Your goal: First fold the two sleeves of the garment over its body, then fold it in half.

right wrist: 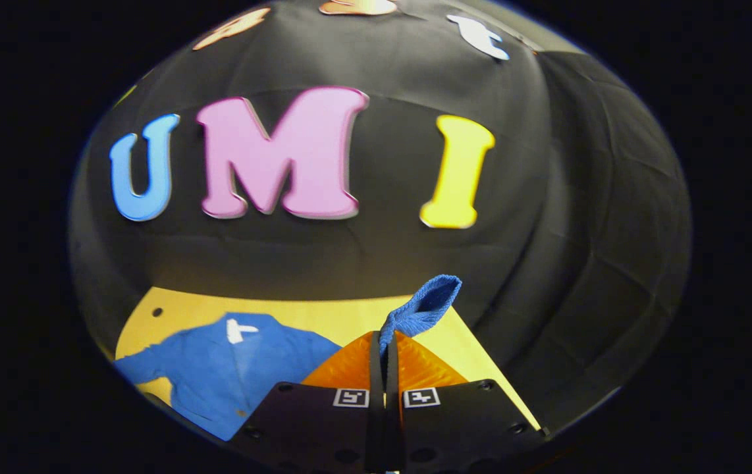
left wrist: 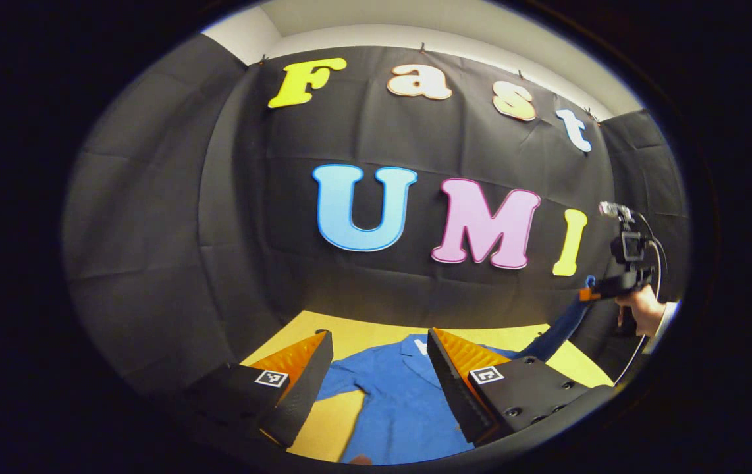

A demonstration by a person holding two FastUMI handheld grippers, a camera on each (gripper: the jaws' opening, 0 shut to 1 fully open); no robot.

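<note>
Shirt (left wrist: 402, 401): blue, spread flat on the yellow table (left wrist: 349, 336), collar toward the booth wall. In the left gripper view it lies below and between the left gripper's (left wrist: 376, 368) two fingers, which hang above the cloth.

Left sleeve (left wrist: 336, 382): lies out flat on the table, just beside the near finger.

Right sleeve (right wrist: 422, 309): lifted off the table, rising from the shirt body up to the right gripper (right wrist: 386, 349); its cuff end sticks out past the fingertips.

Left gripper: fingers spread wide apart, nothing between them.

Right gripper: fingers pressed together on the right sleeve, cloth pinched in the narrow slit between them. In the left gripper view it is raised at the right edge, held by a hand (left wrist: 643, 313), with the sleeve trailing down to the shirt.
</note>
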